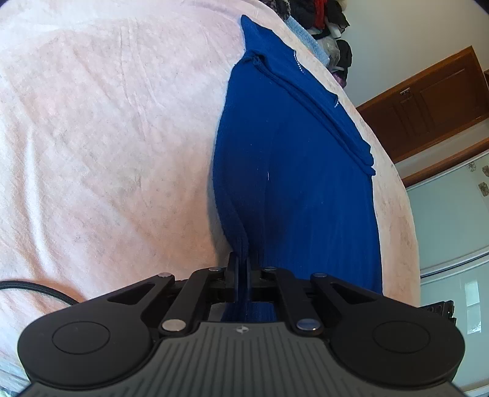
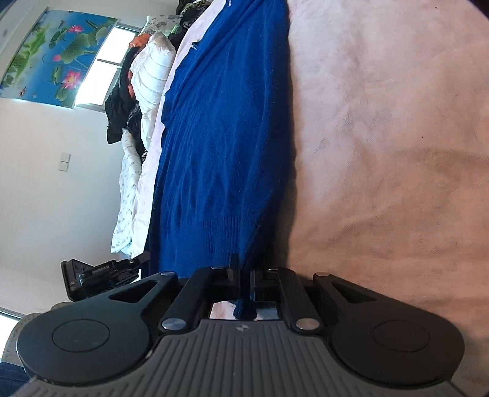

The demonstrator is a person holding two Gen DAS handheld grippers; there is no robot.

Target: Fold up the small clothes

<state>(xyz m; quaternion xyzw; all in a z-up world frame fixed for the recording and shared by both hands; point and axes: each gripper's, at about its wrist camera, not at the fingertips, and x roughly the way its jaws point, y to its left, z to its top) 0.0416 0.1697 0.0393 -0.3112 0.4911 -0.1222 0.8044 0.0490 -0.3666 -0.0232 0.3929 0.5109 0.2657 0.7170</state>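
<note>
A royal-blue knit sweater point(image 1: 293, 171) lies stretched out on a pale pink blanket point(image 1: 107, 137), its ribbed hem nearest the camera and a folded part with small sparkly trim farther up. My left gripper point(image 1: 242, 262) is shut on the hem's near corner, and blue cloth runs back between the two fingers. In the right wrist view the same sweater point(image 2: 220, 128) runs away up the frame. My right gripper point(image 2: 243, 267) is shut on the hem at its other near corner, with a pinch of blue fabric showing behind the fingers.
The blanket point(image 2: 391, 152) spreads wide to the right of the sweater. A heap of dark and white clothes point(image 2: 137, 91) sits at the far edge by a window. More piled clothing point(image 1: 321, 24) lies at the top. A wooden door point(image 1: 428, 103) stands beyond the bed's edge.
</note>
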